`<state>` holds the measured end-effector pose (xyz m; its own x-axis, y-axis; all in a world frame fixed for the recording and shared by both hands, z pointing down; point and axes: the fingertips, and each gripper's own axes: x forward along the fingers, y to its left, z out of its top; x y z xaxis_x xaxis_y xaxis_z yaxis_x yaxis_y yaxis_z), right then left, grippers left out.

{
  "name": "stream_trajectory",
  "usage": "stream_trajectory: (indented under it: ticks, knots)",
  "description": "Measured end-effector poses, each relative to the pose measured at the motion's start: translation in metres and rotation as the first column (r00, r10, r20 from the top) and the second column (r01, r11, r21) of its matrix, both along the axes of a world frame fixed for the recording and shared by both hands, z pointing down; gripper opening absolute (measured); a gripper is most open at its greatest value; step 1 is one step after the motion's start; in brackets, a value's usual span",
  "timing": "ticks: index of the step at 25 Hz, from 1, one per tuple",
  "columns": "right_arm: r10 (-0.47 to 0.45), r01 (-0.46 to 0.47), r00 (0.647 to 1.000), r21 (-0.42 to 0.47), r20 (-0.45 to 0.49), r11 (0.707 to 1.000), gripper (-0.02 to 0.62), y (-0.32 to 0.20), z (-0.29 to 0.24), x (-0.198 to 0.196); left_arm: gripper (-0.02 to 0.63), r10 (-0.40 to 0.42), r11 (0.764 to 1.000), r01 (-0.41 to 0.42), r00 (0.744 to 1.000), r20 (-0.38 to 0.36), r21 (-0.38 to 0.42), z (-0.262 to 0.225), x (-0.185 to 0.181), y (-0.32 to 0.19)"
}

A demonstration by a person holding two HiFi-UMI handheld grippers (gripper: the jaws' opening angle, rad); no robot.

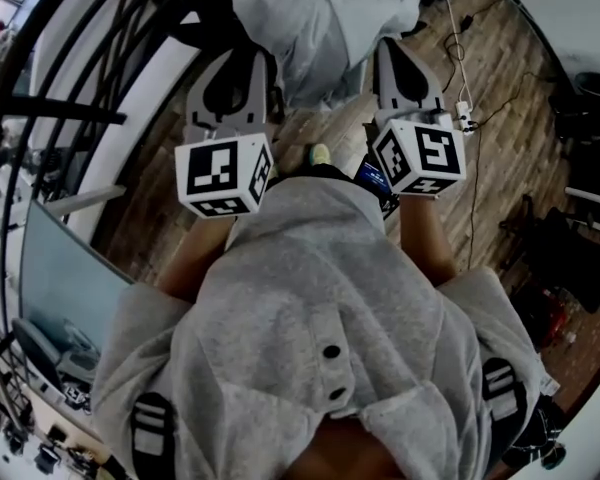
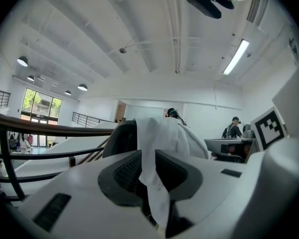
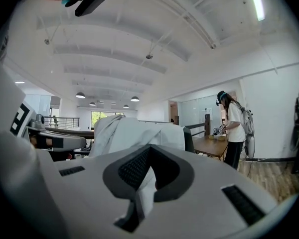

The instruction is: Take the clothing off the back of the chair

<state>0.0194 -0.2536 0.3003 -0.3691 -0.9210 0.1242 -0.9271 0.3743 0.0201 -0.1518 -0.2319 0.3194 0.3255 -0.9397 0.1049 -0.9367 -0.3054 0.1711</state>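
Clothing [image 1: 320, 18], pale grey and crumpled, hangs pinched in left tongs [image 2: 149, 156] and right tongs [image 3: 145, 171].

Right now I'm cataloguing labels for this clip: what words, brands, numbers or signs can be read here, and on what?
No words, brands or numbers can be read in any view.
Black square marker patterns, not text, on the left white cube and the right white cube.
No print shows on the white fabric garment.
Blue patch on the small dark object: too small to read.
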Motion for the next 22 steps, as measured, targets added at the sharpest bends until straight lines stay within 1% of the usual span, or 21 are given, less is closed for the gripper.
stream_trajectory:
  ticks: [1,4,5,7,8,12,14,17,22]
  knots:
    - [-0.007,0.007,1.0,0.003,-0.001,1.0,0.009,-0.003,-0.001,0.001,0.083,0.003,1.0,-0.003,1.0,0.001,-0.001,0.0,0.004,-0.002]
    - [-0.034,0.034,0.999,0.001,0.008,0.999,0.009,-0.013,-0.002,0.006,0.142,0.016,1.0,-0.016,1.0,0.003,-0.016,0.0,0.018,-0.009]
    - [-0.044,0.044,0.999,0.001,0.012,0.999,0.009,-0.016,-0.002,0.009,0.173,0.023,1.0,-0.023,1.0,-0.001,-0.021,-0.001,0.023,-0.011]
    - [-0.065,0.065,0.998,0.004,0.018,0.998,0.009,-0.023,-0.003,0.015,0.271,0.042,0.998,-0.043,0.999,-0.013,-0.036,-0.001,0.034,-0.015]
    - [-0.078,0.078,0.997,0.007,0.023,0.997,0.009,-0.025,-0.004,0.018,0.307,0.048,0.998,-0.049,0.999,-0.014,-0.046,0.001,0.039,-0.017]
    - [-0.136,0.136,0.99,0.013,0.042,0.991,0.009,-0.029,-0.008,0.027,0.43,0.021,0.999,-0.02,1.0,0.011,-0.05,-0.001,0.051,-0.024]
    - [-0.161,0.161,0.986,0.012,0.048,0.987,0.009,-0.031,-0.009,0.03,0.478,0.019,0.998,-0.019,1.0,0.009,-0.054,-0.004,0.058,-0.026]
    - [-0.207,0.207,0.976,0.009,0.066,0.978,0.009,-0.033,-0.009,0.037,0.529,0.028,0.998,-0.028,1.0,-0.001,-0.063,-0.007,0.073,-0.027]
    - [-0.302,0.302,0.947,0.019,0.108,0.953,0.009,-0.041,-0.009,0.049,0.576,-0.05,0.997,0.053,0.997,0.058,-0.049,-0.008,0.097,-0.031]
